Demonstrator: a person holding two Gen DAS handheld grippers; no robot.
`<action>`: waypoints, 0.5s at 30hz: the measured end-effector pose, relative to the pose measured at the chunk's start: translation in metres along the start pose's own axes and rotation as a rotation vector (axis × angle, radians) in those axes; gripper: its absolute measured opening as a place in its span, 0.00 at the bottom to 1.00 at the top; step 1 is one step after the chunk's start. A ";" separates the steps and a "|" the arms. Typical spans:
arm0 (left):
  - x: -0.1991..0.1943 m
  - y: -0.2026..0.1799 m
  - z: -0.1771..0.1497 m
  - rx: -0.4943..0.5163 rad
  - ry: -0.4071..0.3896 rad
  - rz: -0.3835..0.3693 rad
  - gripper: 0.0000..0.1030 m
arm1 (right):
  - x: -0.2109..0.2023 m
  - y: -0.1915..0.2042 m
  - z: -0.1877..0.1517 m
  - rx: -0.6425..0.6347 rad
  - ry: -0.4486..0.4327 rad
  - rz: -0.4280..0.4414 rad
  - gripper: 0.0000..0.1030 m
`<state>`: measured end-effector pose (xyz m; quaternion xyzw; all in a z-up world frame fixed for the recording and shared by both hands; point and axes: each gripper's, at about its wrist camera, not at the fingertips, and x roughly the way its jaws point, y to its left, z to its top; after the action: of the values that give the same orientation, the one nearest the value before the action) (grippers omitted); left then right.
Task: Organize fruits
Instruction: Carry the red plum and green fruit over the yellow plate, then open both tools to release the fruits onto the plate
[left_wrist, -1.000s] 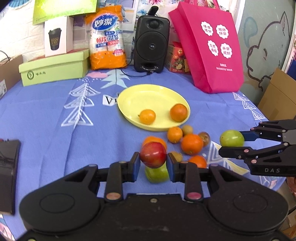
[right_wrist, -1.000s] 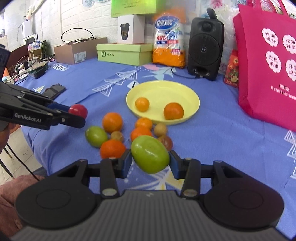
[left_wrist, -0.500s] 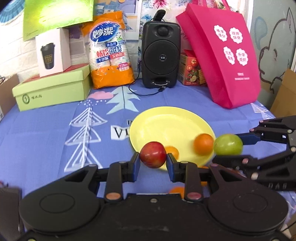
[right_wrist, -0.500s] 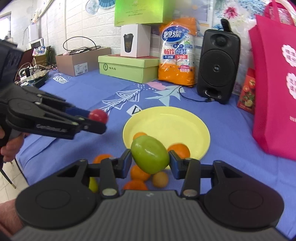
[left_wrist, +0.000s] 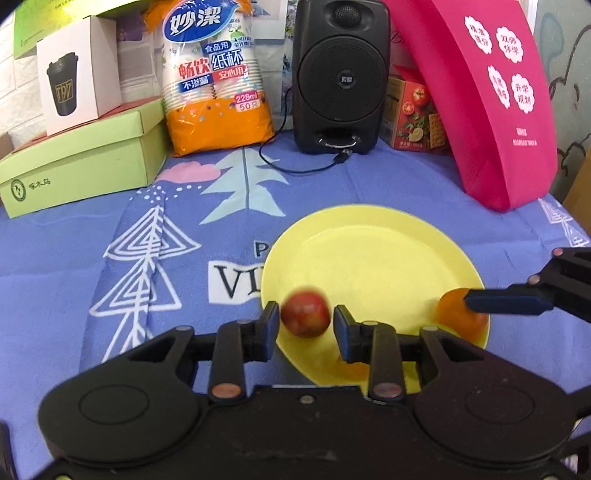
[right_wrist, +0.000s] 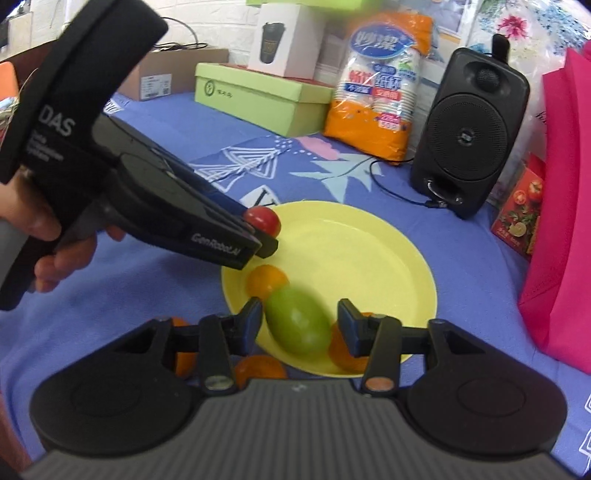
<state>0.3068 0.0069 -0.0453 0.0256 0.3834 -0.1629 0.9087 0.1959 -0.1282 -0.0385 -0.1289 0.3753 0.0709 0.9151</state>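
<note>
**Both grippers opening over the plate, fruit coming loose**

Surface: table under a blue printed cloth (left_wrist: 74, 258). Along the far edge, left to right: green box (left_wrist: 81, 162) with a white cup box (left_wrist: 77, 74) sitting on it, orange paper-cup pack (left_wrist: 216, 77), black speaker (left_wrist: 340, 77), tomato-print carton (left_wrist: 413, 110), pink bag (left_wrist: 491, 103) at the far right corner. White brick wall is showing behind the boxes. Yellow plate (left_wrist: 369, 258) is sitting mid-table.

Versus half a second ago: both grippers were clamping their fruit then; now the fingers are standing apart and both fruits are blurring with motion. The plate is filling more of each view than before.

Left gripper (left_wrist: 306, 325): fingers apart, red apple (left_wrist: 305, 314) sitting between them over the near-left rim of the plate, small gap showing on each side, so it is not being gripped.

Right gripper (right_wrist: 299, 326): fingers apart, green fruit (right_wrist: 298, 326) between them over the plate's near edge, close against the left pad, clear of the right one. An orange (right_wrist: 266, 280) is lying on the plate just behind it, another orange (right_wrist: 341, 356) at the near rim by the right finger. Cannot tell whether either released fruit is touching the plate yet.
</note>
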 end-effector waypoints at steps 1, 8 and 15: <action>0.001 0.001 0.001 -0.004 -0.001 -0.001 0.36 | -0.002 -0.001 0.000 0.006 -0.007 -0.005 0.59; -0.015 0.004 -0.005 -0.011 -0.030 0.008 0.53 | -0.022 -0.009 -0.009 0.034 -0.030 -0.018 0.59; -0.052 0.006 -0.027 -0.042 -0.067 0.017 0.65 | -0.050 -0.022 -0.028 0.099 -0.049 -0.022 0.60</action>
<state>0.2561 0.0313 -0.0284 0.0043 0.3557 -0.1481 0.9228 0.1461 -0.1586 -0.0186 -0.0860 0.3545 0.0453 0.9300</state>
